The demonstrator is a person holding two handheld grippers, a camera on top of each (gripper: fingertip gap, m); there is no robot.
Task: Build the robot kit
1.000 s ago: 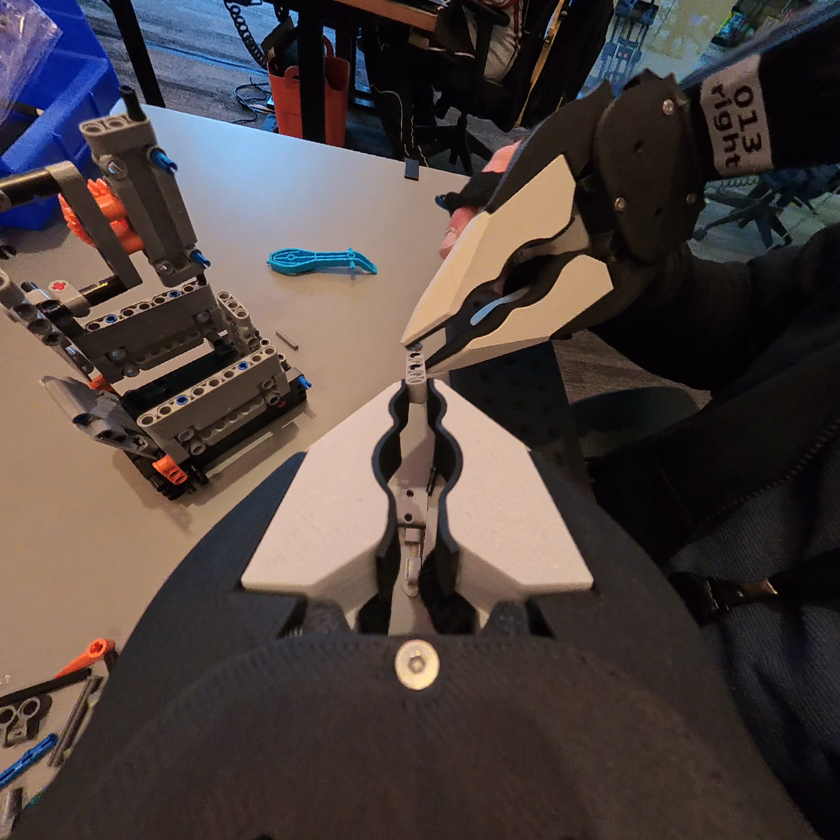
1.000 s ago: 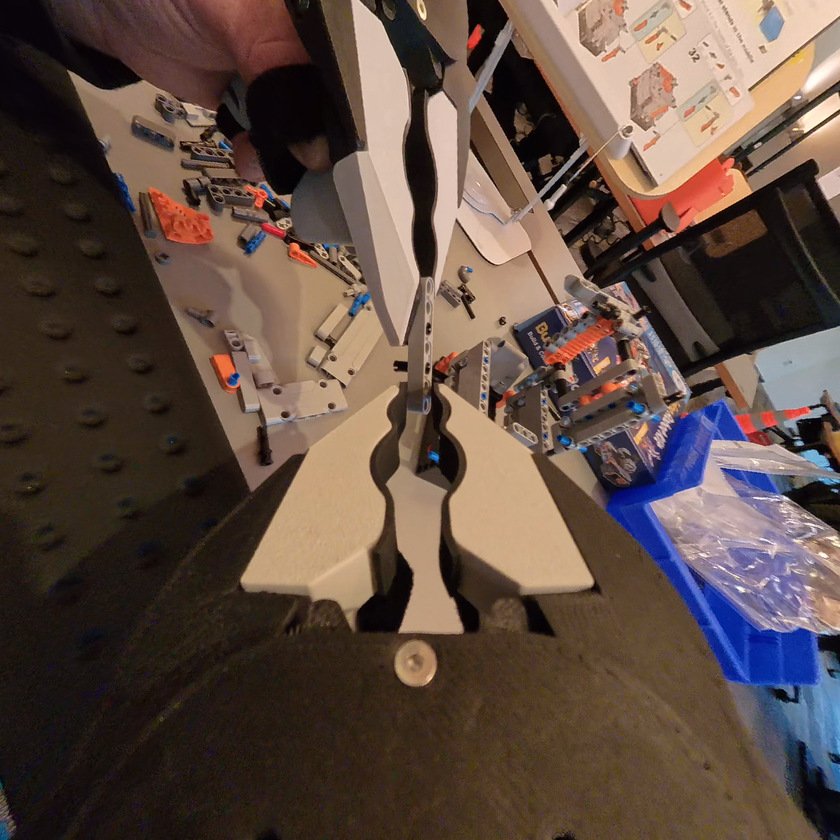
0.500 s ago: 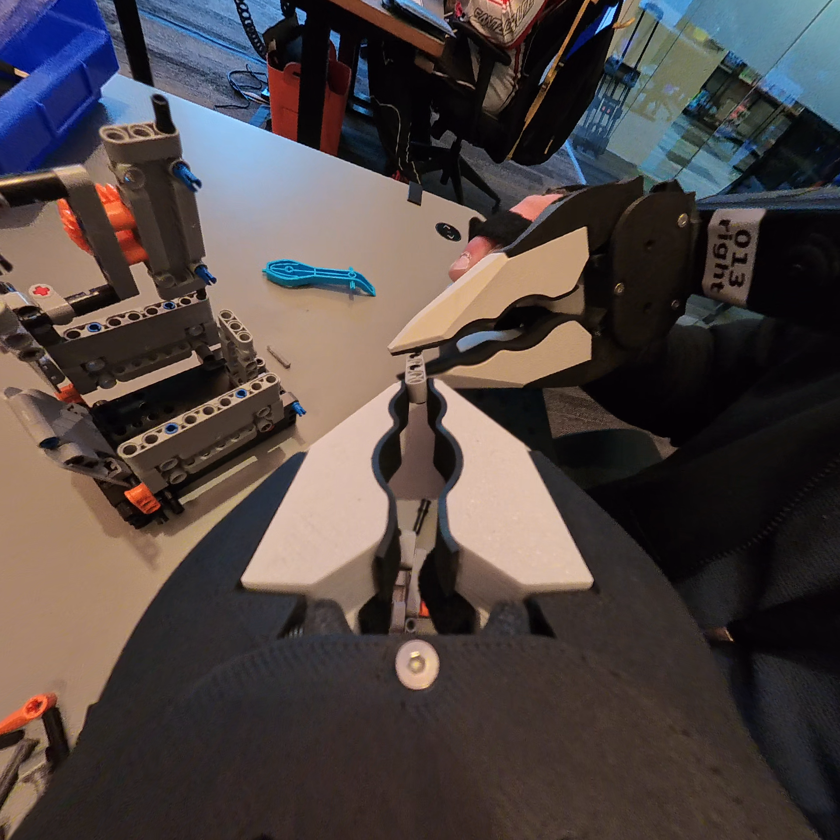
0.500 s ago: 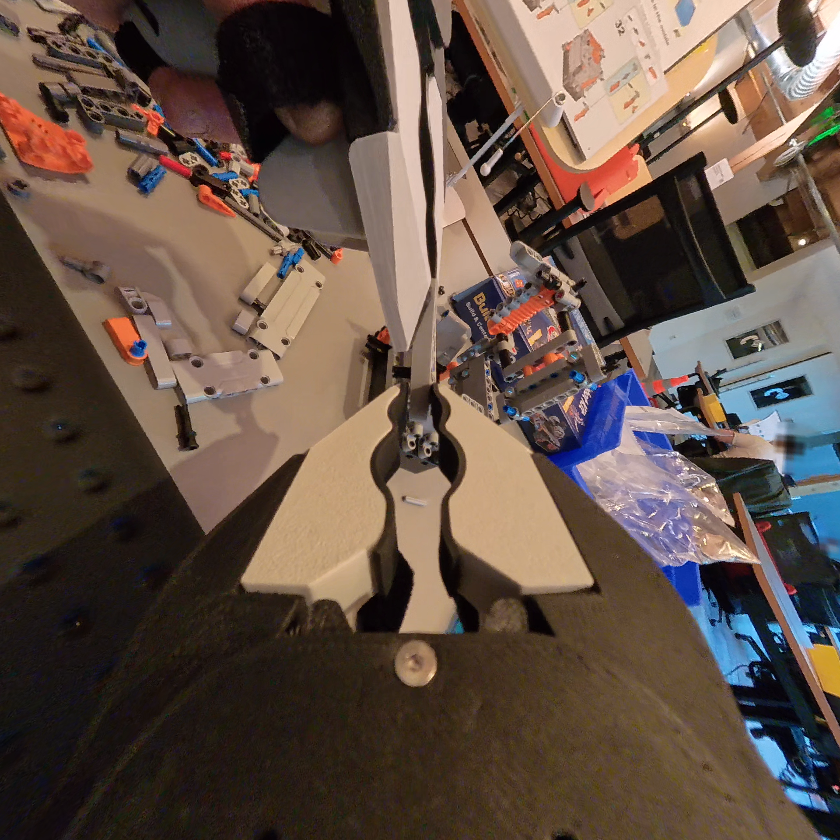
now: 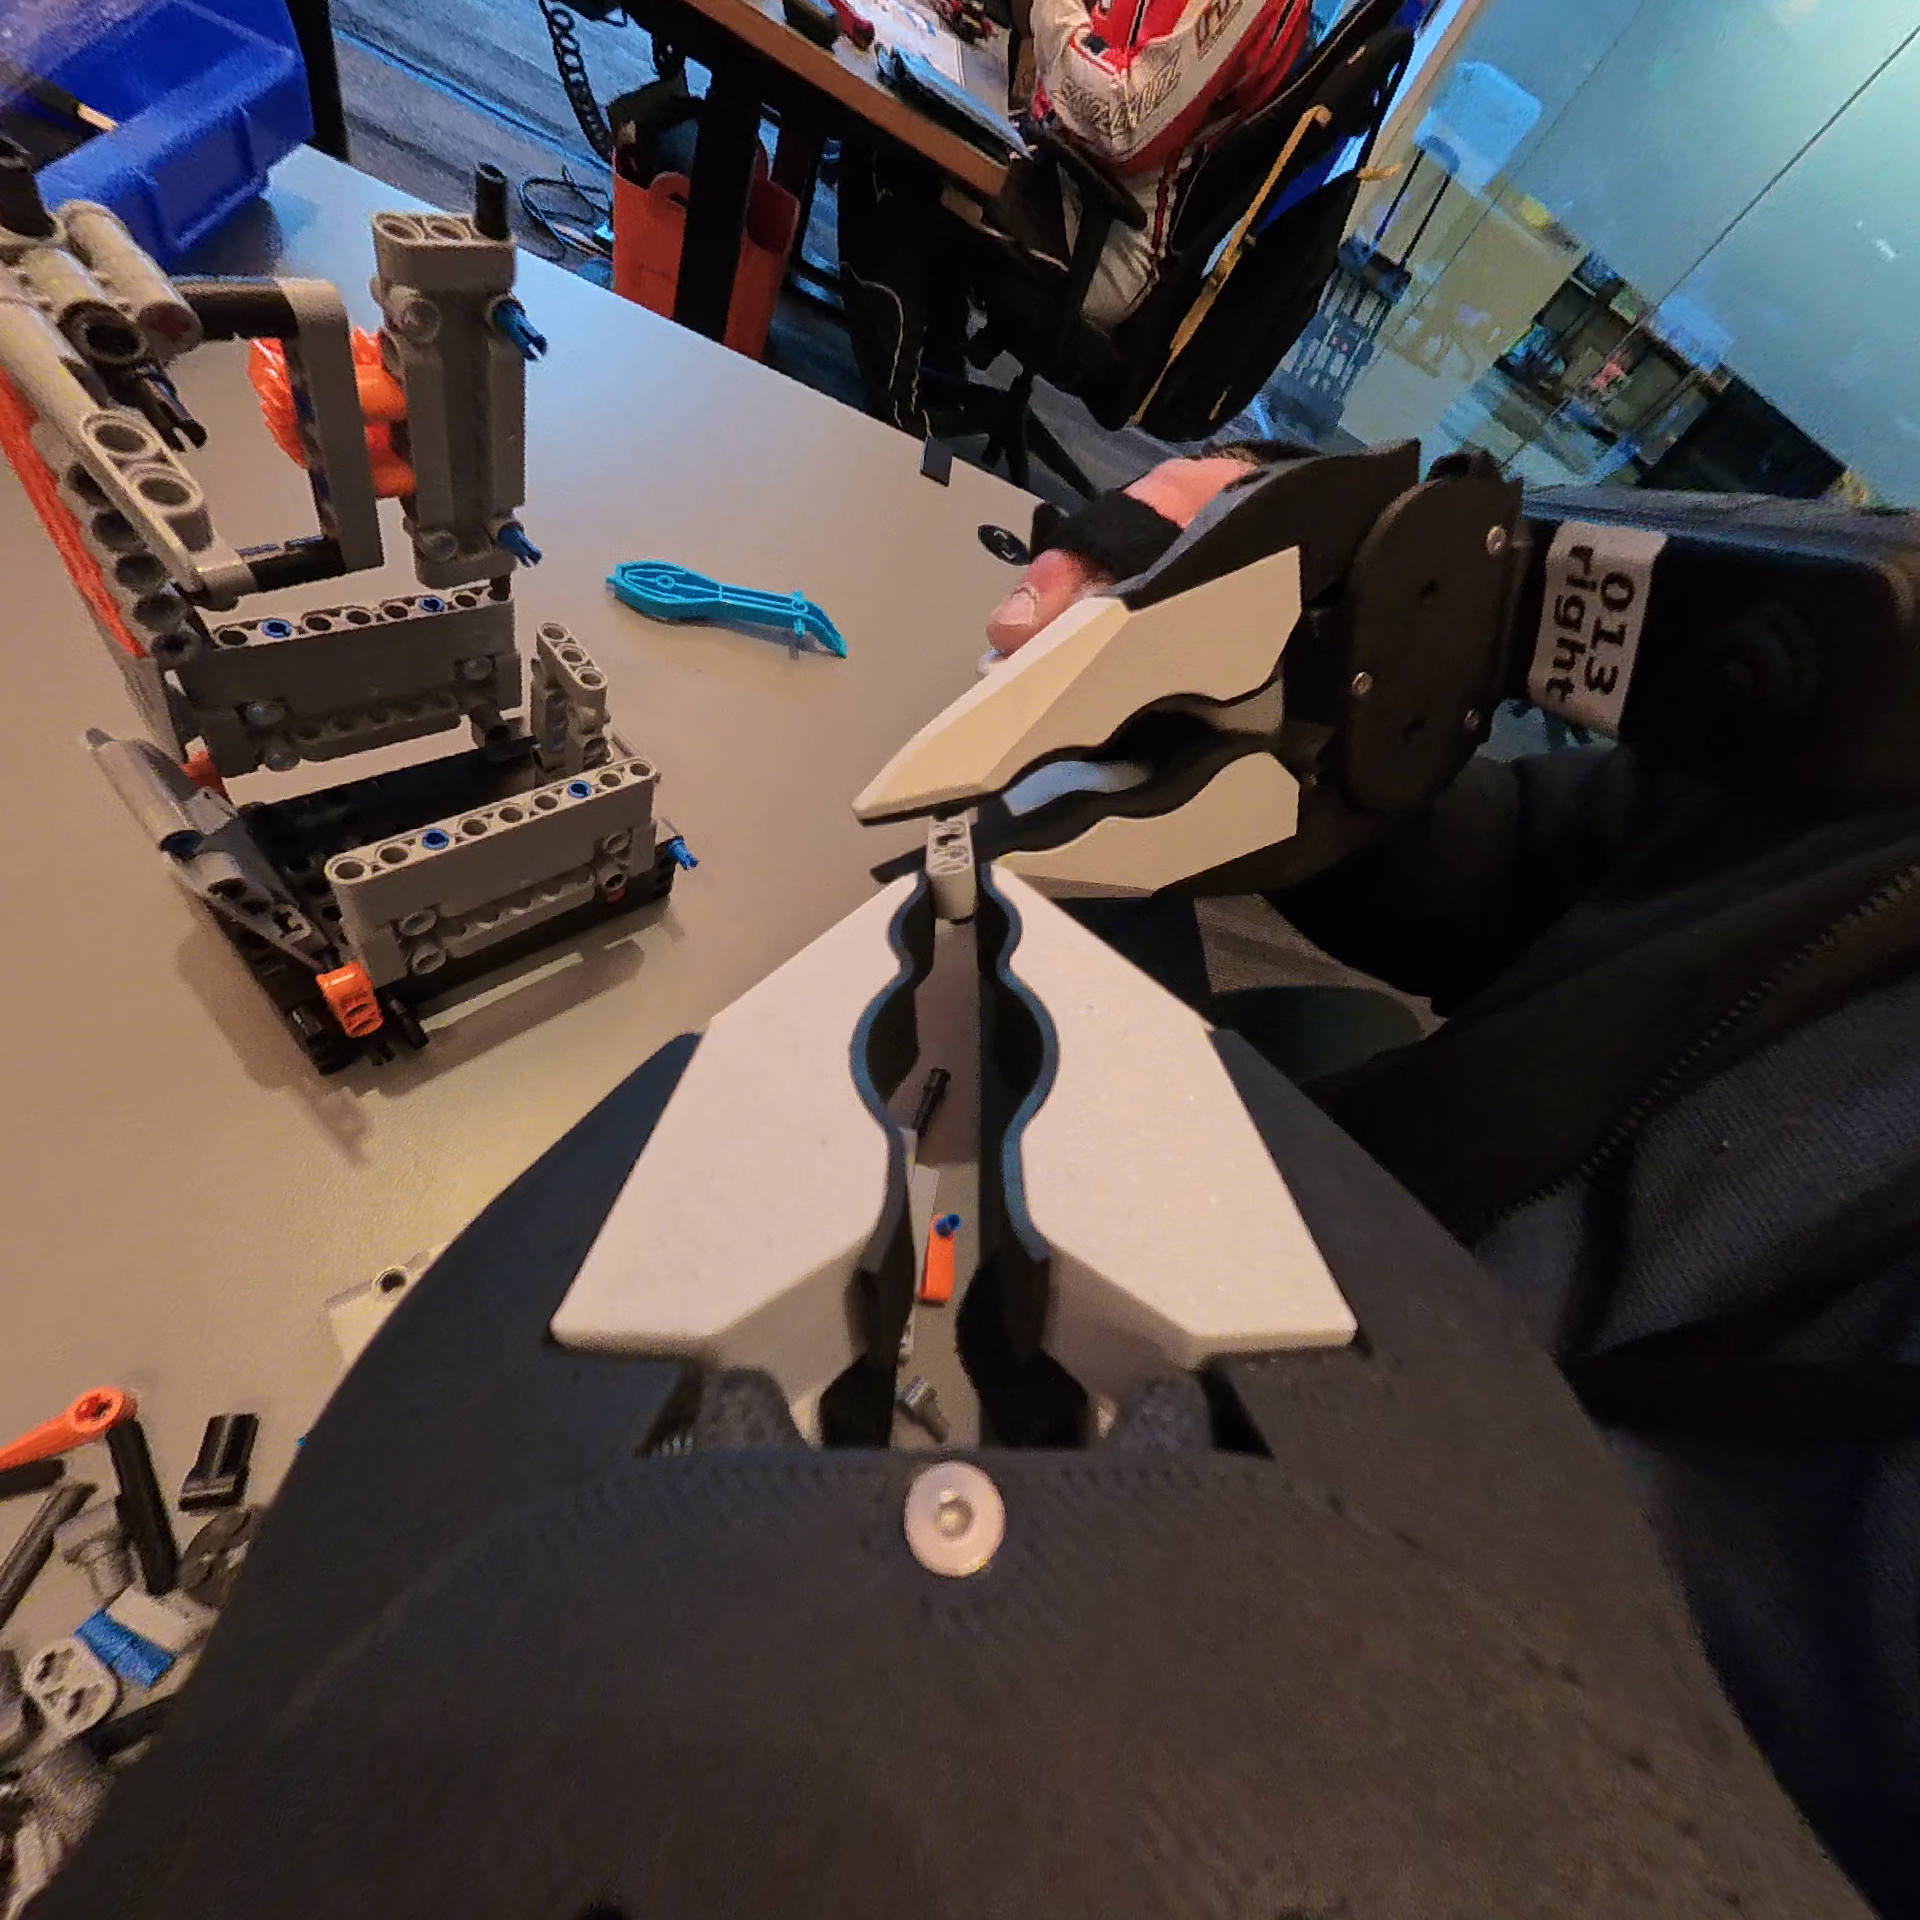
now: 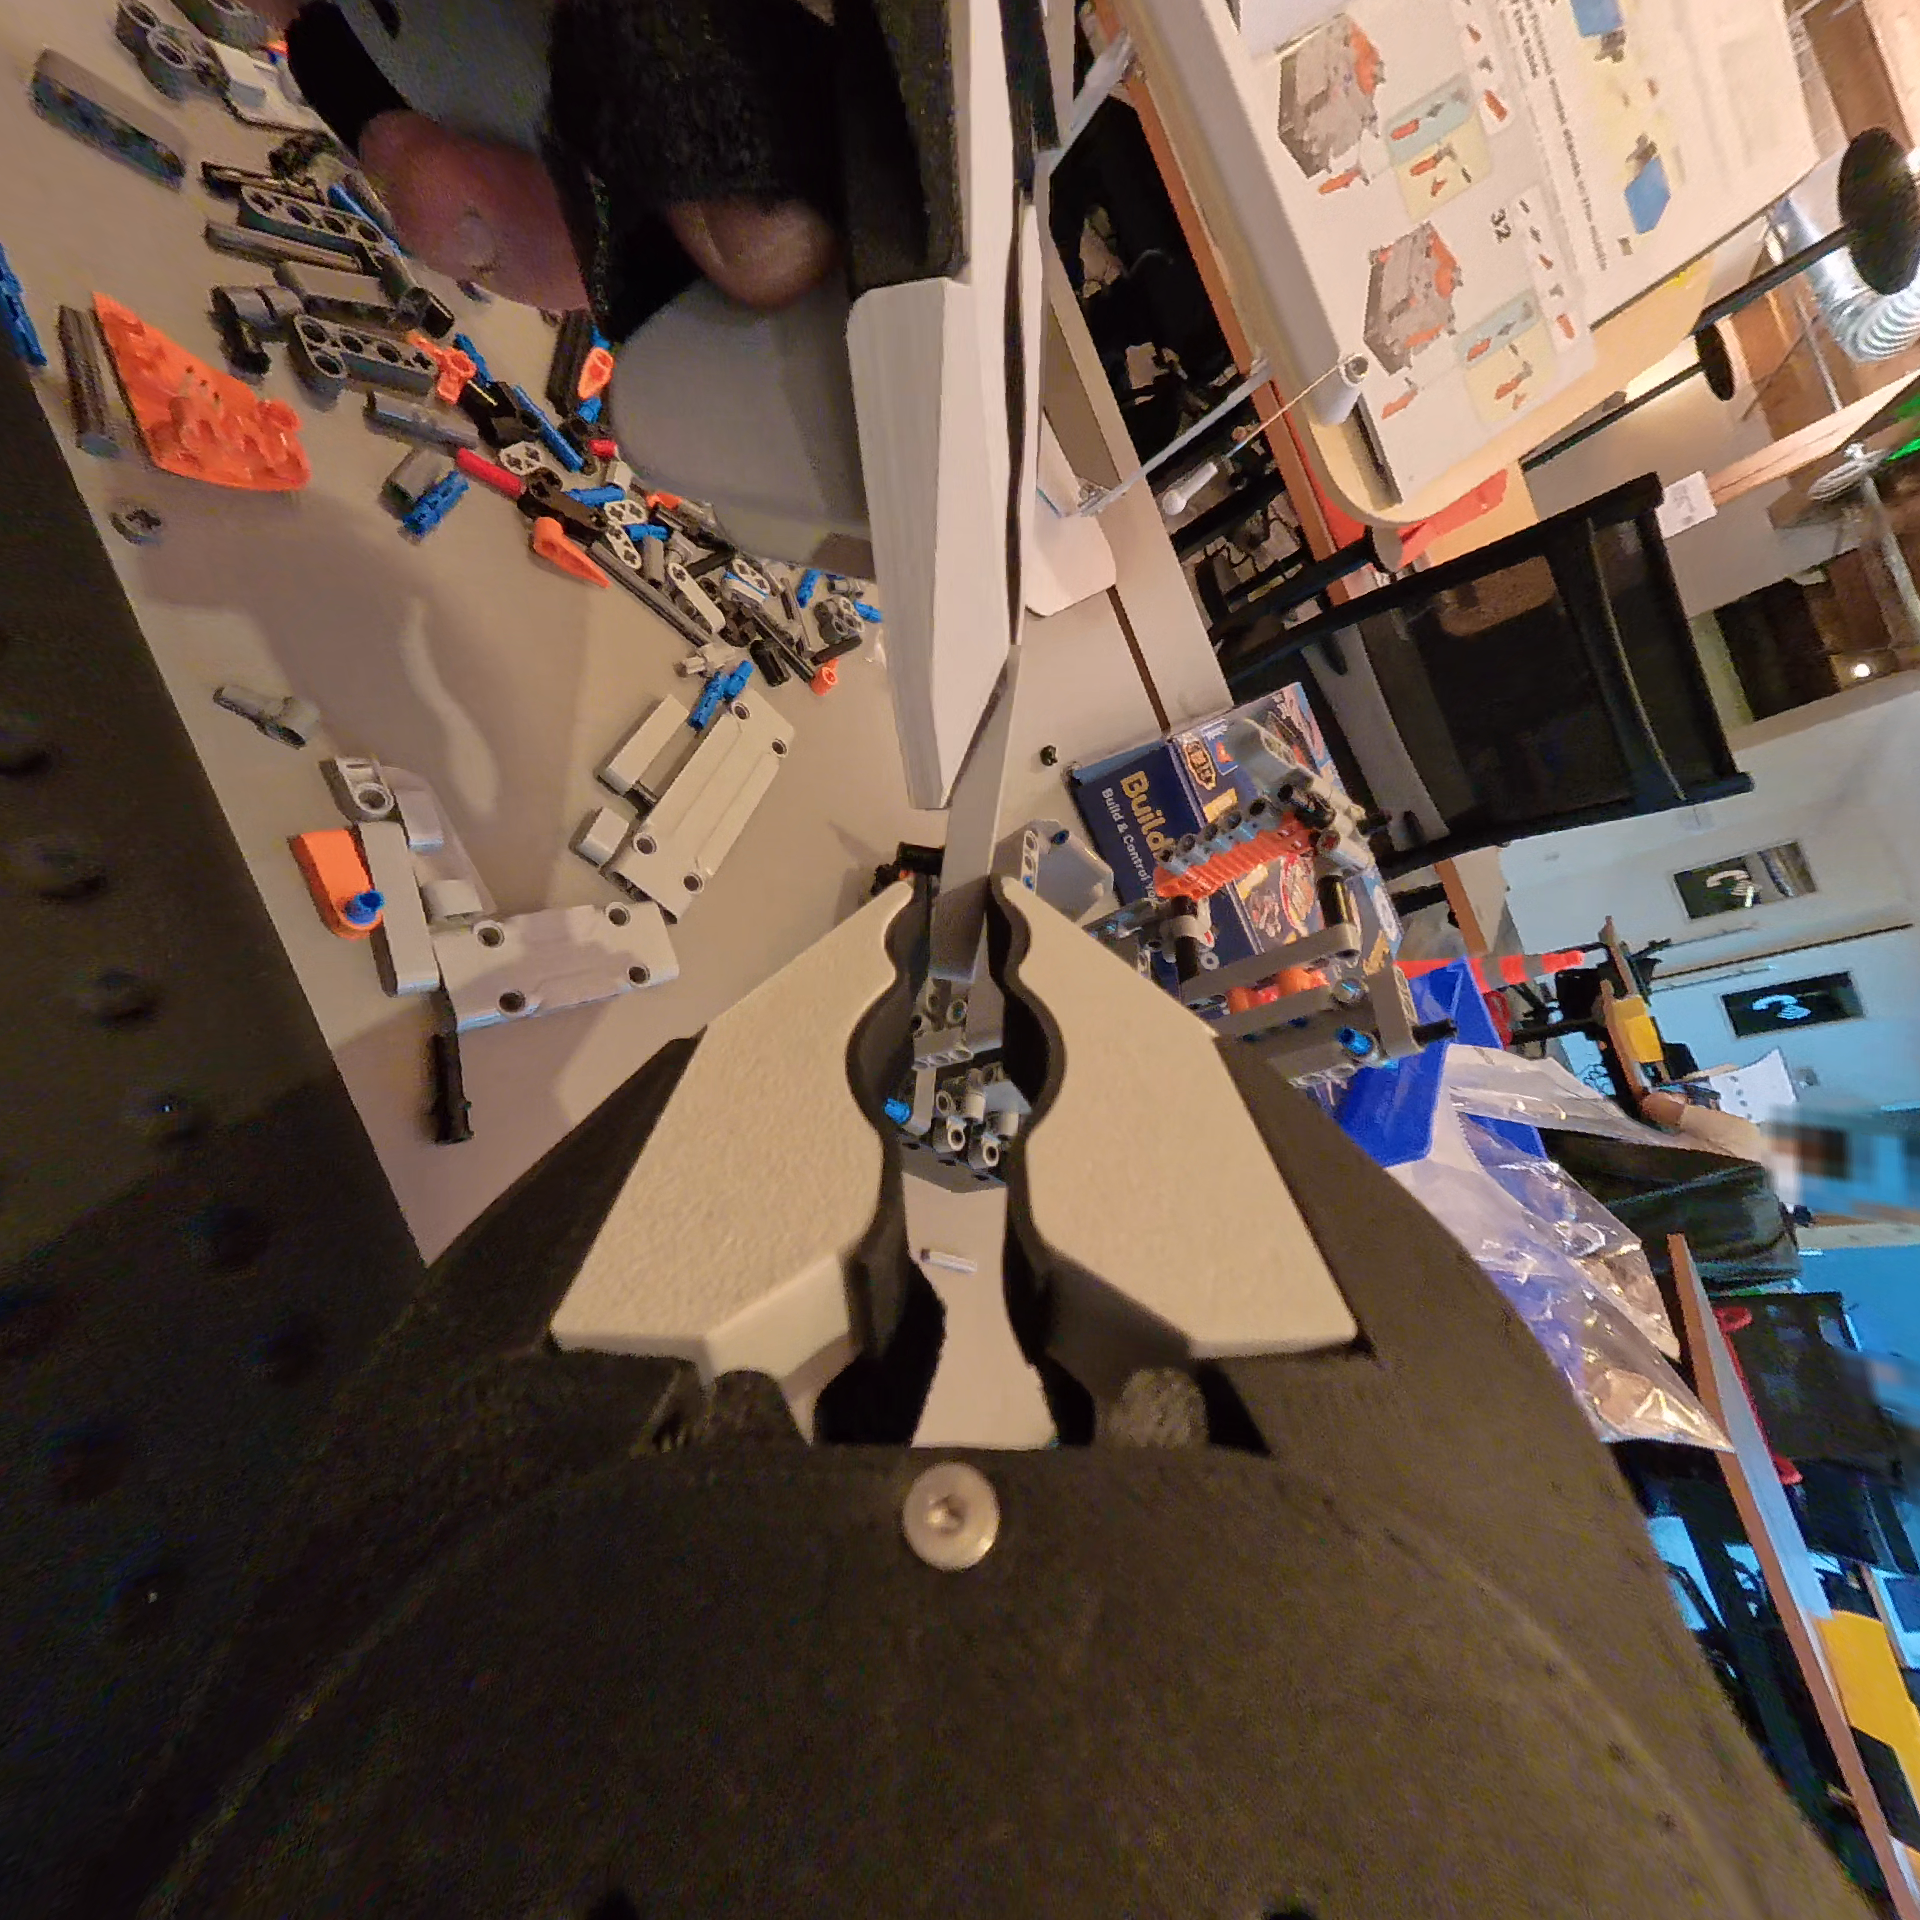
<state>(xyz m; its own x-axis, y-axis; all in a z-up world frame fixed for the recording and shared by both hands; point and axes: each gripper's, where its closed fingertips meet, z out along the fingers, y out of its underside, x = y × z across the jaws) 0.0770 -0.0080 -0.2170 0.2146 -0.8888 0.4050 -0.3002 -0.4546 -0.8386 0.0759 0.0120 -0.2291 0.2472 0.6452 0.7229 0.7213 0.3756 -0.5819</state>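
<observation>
Both grippers hold one long grey beam over the table's near edge. In the left wrist view my left gripper [image 5: 951, 891] is shut on the beam [image 5: 951, 857], and only its holed end sticks out past the tips. My right gripper [image 5: 935, 821] comes in from the right and closes on that end. In the right wrist view my right gripper [image 6: 956, 896] is shut on the beam [image 6: 982, 790], which runs up into the left gripper [image 6: 940, 774] above. A partly built grey and orange model [image 5: 416, 727] stands on the table [image 5: 727, 436] to the left.
A teal tool [image 5: 727, 615] lies beyond the model. Loose grey, black, blue and orange parts [image 6: 520, 468], grey panels [image 6: 686, 790] and an orange plate [image 6: 197, 416] are scattered on the table. A kit box [image 6: 1153, 831], a blue bin [image 6: 1392, 1091], a plastic bag [image 6: 1558, 1278] and an instruction sheet [image 6: 1455, 208] lie behind. Less than 4 cm separates the two grippers' tips.
The right gripper has turned from steeply tilted to nearly level while staying on the beam's end. The beam now sits deeper between the right fingers. The left gripper has shifted nearer the model.
</observation>
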